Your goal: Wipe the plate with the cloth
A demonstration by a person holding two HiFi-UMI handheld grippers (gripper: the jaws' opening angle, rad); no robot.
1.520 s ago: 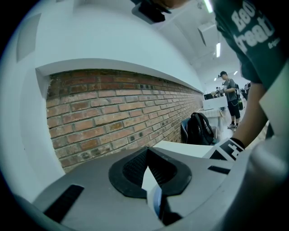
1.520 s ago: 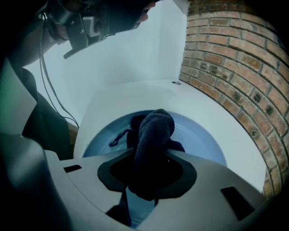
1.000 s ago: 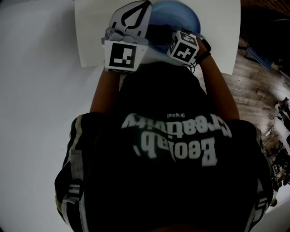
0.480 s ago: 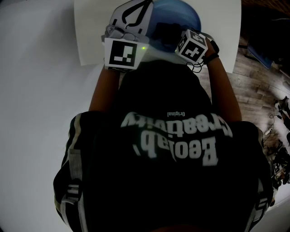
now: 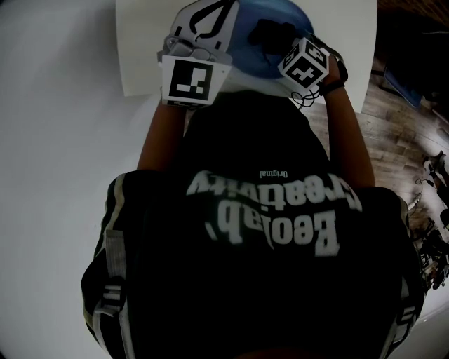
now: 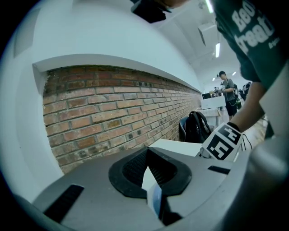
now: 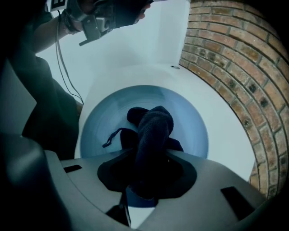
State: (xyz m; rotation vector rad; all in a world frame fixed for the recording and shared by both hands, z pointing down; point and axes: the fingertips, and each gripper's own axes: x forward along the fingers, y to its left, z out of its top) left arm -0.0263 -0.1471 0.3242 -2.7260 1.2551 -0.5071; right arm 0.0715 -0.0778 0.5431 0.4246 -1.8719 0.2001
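Note:
A blue plate (image 5: 247,59) lies on the white table (image 5: 140,56) at the top of the head view. My left gripper (image 5: 210,17) is shut on the plate's near-left rim; in the left gripper view the thin plate edge (image 6: 156,200) shows pinched in the left gripper (image 6: 151,173). My right gripper (image 5: 282,43) is shut on a dark cloth (image 5: 270,31) that rests on the plate's right part. In the right gripper view the cloth (image 7: 153,128) bulges out of the right gripper (image 7: 146,176) and lies bunched on the plate (image 7: 192,122).
A brick wall (image 7: 226,67) runs along the table's far side. Wooden floor (image 5: 393,112) lies to the right of the table. A black backpack (image 6: 196,126) and a standing person (image 6: 228,92) are farther off. The person's torso fills the lower head view.
My right gripper has slid to the right and a little farther across the plate with the cloth, which now shows on the plate. The left gripper has kept its hold.

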